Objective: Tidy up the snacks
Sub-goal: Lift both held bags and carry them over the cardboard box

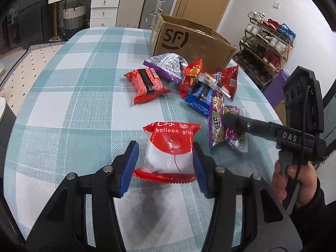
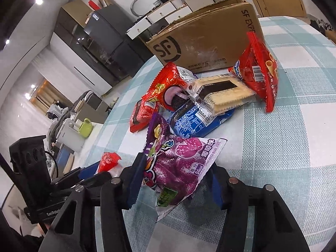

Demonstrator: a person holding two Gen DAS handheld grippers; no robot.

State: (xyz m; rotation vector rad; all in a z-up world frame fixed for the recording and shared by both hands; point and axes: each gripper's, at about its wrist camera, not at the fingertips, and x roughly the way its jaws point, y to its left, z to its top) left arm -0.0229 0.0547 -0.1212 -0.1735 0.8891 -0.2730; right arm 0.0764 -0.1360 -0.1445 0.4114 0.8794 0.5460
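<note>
In the left wrist view, my left gripper (image 1: pixel 166 159) clamped the red and white packet (image 1: pixel 168 151) at lower centre, above the checked tablecloth (image 1: pixel 73 84). The cardboard box (image 1: pixel 189 42) stood upper right. In the right wrist view, my right gripper (image 2: pixel 176 180) pinched the purple packet (image 2: pixel 178 168) at lower centre.

Tablecloth (image 1: pixel 73 84) bare leftward; snack pile (image 1: pixel 195 84) fronts cardboard box (image 1: pixel 189 42).

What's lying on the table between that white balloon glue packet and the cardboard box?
In the left wrist view, a red snack bag lies between the glue packet and the box, with bare checked cloth on either side of it.
</note>
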